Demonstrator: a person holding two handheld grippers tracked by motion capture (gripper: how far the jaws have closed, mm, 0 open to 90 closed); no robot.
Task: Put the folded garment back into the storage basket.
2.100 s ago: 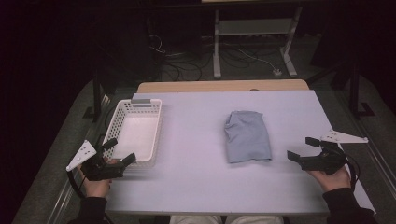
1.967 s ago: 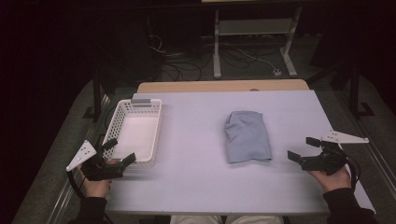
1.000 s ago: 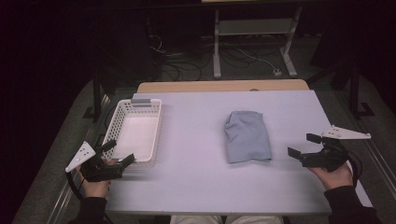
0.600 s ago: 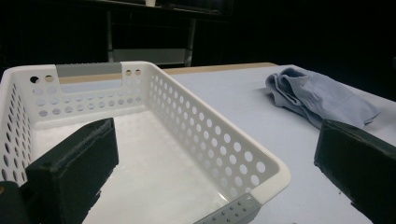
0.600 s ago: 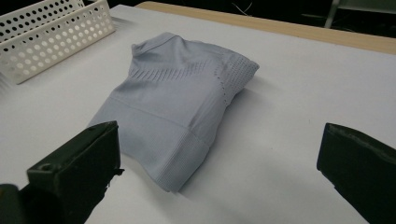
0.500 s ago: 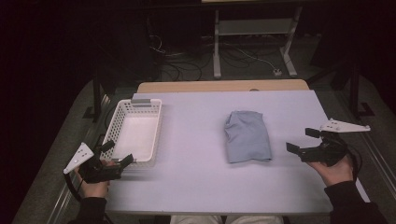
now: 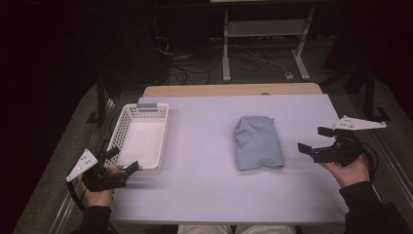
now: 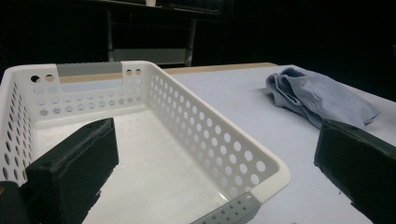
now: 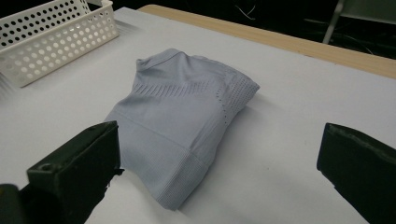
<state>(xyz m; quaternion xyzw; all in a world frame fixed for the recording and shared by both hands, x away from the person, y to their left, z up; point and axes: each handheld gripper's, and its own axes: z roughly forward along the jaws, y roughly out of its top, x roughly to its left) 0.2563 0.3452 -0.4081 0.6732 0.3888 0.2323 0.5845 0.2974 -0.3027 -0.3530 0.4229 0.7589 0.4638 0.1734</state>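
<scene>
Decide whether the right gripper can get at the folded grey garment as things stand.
Probably yes: the right gripper is open and faces the folded grey garment beside it, with bare table between.

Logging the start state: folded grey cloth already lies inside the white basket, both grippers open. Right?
Not quite: the folded grey cloth lies on the table, apart from the white basket, as the high view shows. Left gripper and right gripper are open.

Left gripper view — white basket [image 8: 196,135]: near wall runs off the bottom edge, left wall off the left edge. Folded grey cloth [image 8: 322,100]: its near end sits behind the right-hand jaw.

Right gripper view — basket [image 9: 56,39] cropped at the top-left corner; cloth's [image 9: 182,121] near-left corner behind the left-hand jaw.
</scene>
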